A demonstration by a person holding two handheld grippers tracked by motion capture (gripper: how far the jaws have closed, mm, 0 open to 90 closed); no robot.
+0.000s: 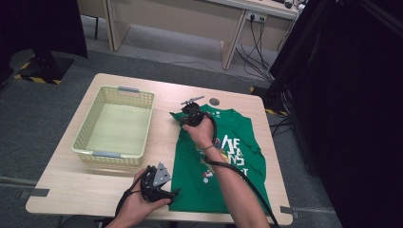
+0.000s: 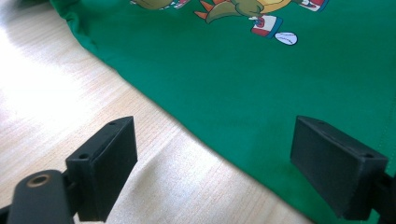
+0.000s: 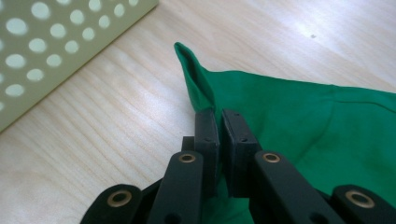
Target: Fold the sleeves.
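Green shirt [image 1: 216, 156] lies flat on the right half of the desk [image 1: 71, 190], hem at the near edge, collar end toward the far edge; printed side up (cartoon figure and white letters). Right hand-held gripper [image 1: 189, 115] sits at the shirt's far left corner, jaws pressed together on a fold of the green cloth; in the right gripper view the pinched corner [image 3: 194, 77] stands up in a small peak just past the jaws, wood grain beside it. Left hand-held gripper [image 1: 172, 194] rests at the near edge, at the shirt's near left corner; jaws spread wide, nothing clamped; in the left gripper view one jaw is over bare desk, the other over cloth, with the shirt's edge [image 2: 187, 135] running diagonally between them. Basket [image 1: 114, 126], pale green and perforated, on the left half of the desk, just beside the shirt; its wall shows near the pinched corner in the right gripper view. Small dark disc [image 1: 215, 101] on the desk near the far edge, just past the collar.
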